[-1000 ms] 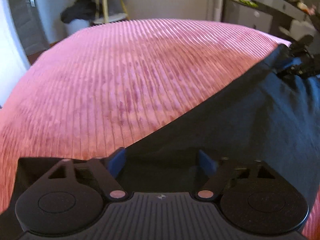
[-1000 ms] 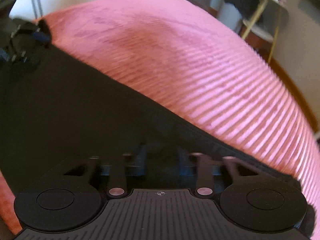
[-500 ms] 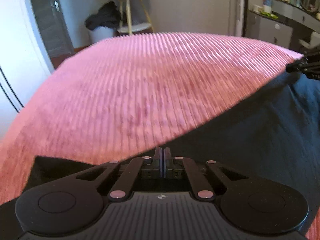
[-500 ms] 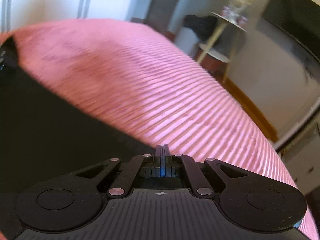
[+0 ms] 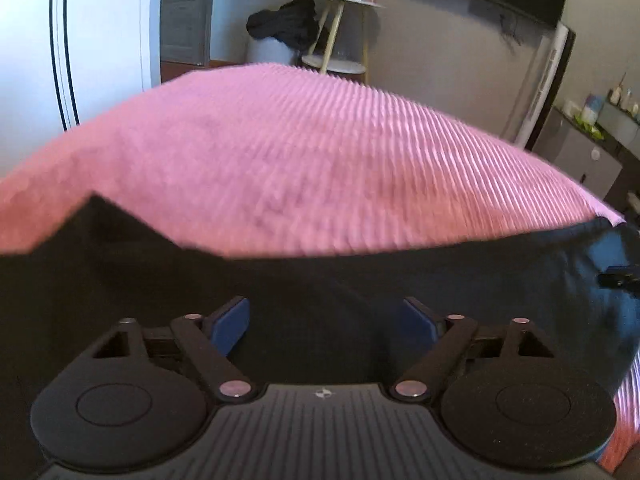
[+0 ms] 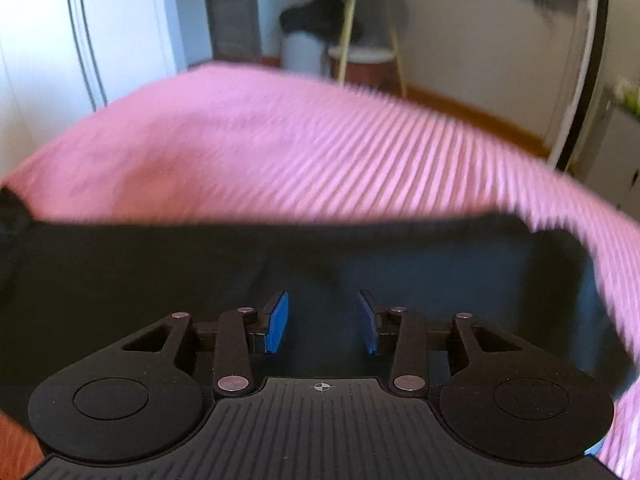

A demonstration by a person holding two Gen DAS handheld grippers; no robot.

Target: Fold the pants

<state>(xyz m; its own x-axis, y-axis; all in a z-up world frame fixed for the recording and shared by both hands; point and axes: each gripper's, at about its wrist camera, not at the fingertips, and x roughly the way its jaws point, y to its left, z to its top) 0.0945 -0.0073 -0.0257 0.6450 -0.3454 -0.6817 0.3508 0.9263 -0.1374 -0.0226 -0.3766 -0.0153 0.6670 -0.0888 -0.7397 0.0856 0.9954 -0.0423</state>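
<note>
Beyond the bed (image 5: 320,168), in the left wrist view, a round side table (image 5: 340,32) on slim pale legs stands against the grey wall, with a heap of dark clothing (image 5: 286,24) draped over a pale bin (image 5: 266,50) just beside it and a white door (image 5: 100,32) to the left; a grey cabinet (image 5: 588,160) stands off to the right. The bed wears a pink, ribbed, plush cover whose ridges run away from the camera, blurred in both views. The pants (image 5: 320,280) are dark, smooth, matte cloth lying flat on the near part of the bed, their far edge a nearly straight line running left to right across the view, with a stepped corner at the left; the long axis seems to lie across, left to right. The left gripper (image 5: 326,320) hovers low over the cloth, its jaws spread wide apart with blue pads (image 5: 230,326) holding nothing. In the right wrist view the right gripper (image 6: 324,320) is likewise over the pants (image 6: 160,272), jaws apart, blue pads (image 6: 278,322) empty, the cloth's right end rounding off against the pink cover (image 6: 320,152)
</note>
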